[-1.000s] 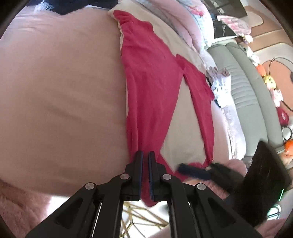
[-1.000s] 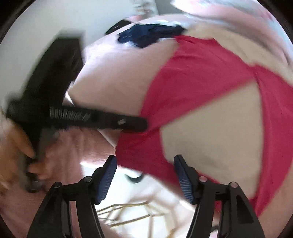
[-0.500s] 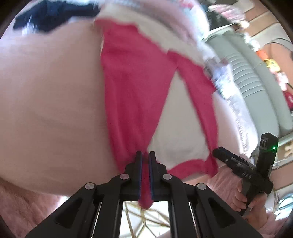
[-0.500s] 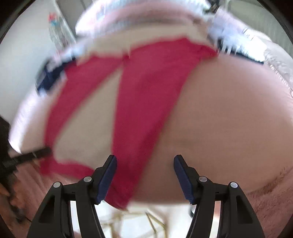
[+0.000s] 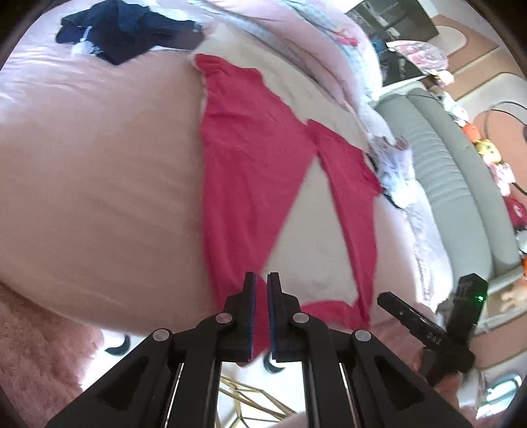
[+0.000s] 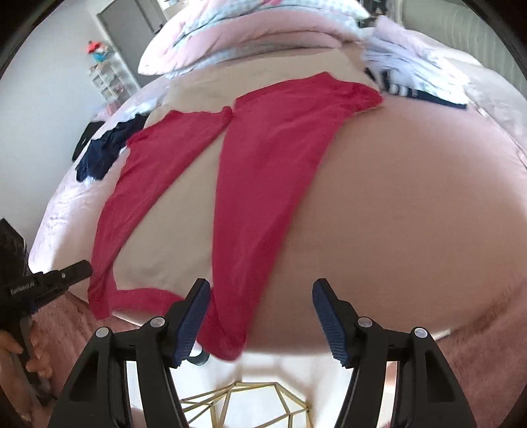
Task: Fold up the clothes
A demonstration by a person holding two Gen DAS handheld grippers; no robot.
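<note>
A red garment [image 5: 250,171] lies spread on a beige cloth [image 5: 316,250] on the pink bed, two long strips meeting at the far end. My left gripper [image 5: 262,316] is shut on the near end of its left strip, and red cloth shows between the pads. In the right wrist view the garment [image 6: 263,184] runs toward the bed's near edge. There my right gripper [image 6: 260,296] stands open over the near end of the wide strip; the cloth lies beside its left finger [image 6: 194,312], not pinched. The left gripper [image 6: 66,273] shows at the far left, held by a hand [image 6: 36,359].
A dark navy garment [image 5: 122,36] lies at the bed's far corner. Striped and white clothes [image 6: 415,75] are piled near folded bedding [image 6: 250,29]. A grey padded headboard [image 5: 461,184] stands to the right. Below the bed edge are a gold wire frame [image 6: 247,405] and a fluffy pink rug [image 5: 39,362].
My right gripper has swung from beside the left gripper across to the garment's other strip and rolled level. The left gripper keeps its hold in nearly the same place.
</note>
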